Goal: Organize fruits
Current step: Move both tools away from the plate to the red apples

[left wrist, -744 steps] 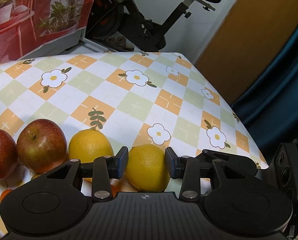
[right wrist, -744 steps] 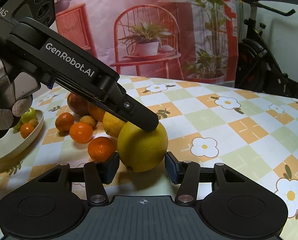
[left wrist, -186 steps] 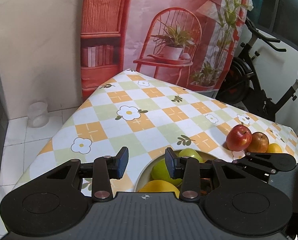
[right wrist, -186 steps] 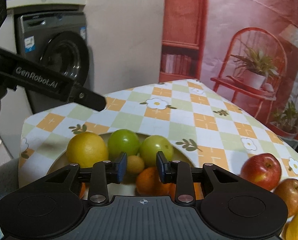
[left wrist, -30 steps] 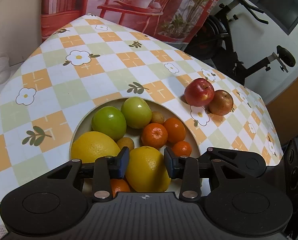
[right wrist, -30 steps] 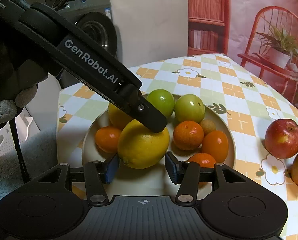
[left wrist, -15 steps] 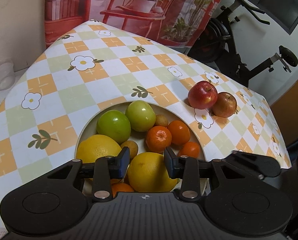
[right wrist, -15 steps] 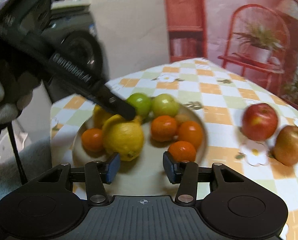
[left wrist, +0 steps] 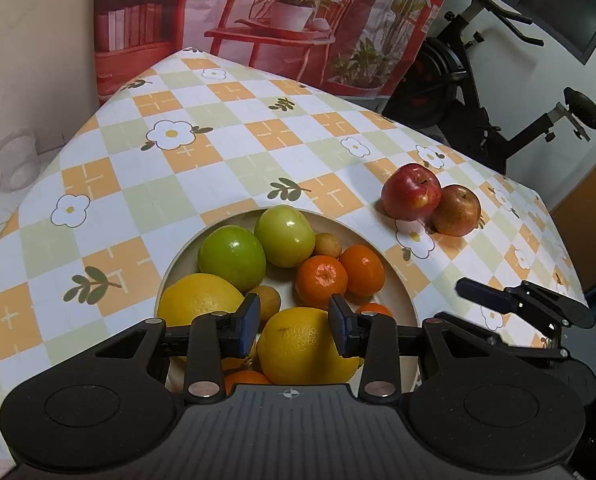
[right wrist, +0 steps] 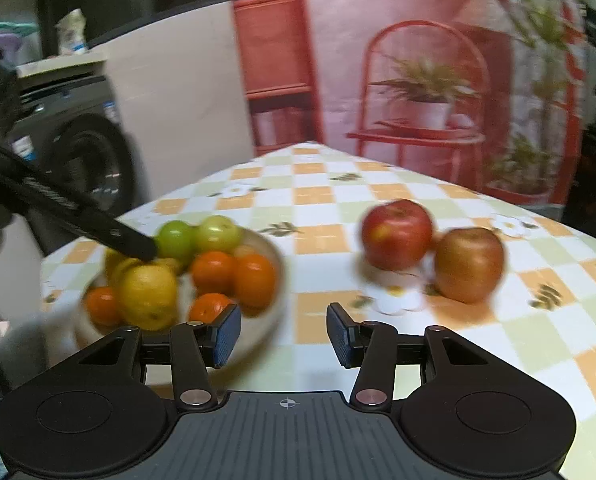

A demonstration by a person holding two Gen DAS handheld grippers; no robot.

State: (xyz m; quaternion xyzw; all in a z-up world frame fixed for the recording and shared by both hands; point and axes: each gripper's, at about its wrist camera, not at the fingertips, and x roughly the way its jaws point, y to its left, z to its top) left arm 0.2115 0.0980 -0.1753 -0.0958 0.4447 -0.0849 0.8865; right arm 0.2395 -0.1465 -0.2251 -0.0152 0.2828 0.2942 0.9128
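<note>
Plate (left wrist: pixel 407 296), lower centre of the left wrist view, gathers the sorted fruit: two lemons (left wrist: pixel 305 346), two green fruits (left wrist: pixel 234 258), four oranges. Left gripper (left wrist: pixel 294 322) hangs above the near lemon, fingers apart, gripping nothing. Right gripper (right wrist: pixel 284 334) (empty, fingers spread) faces two apples (right wrist: pixel 395 234) unsorted on the worktop (left wrist: pixel 234 148).
</note>
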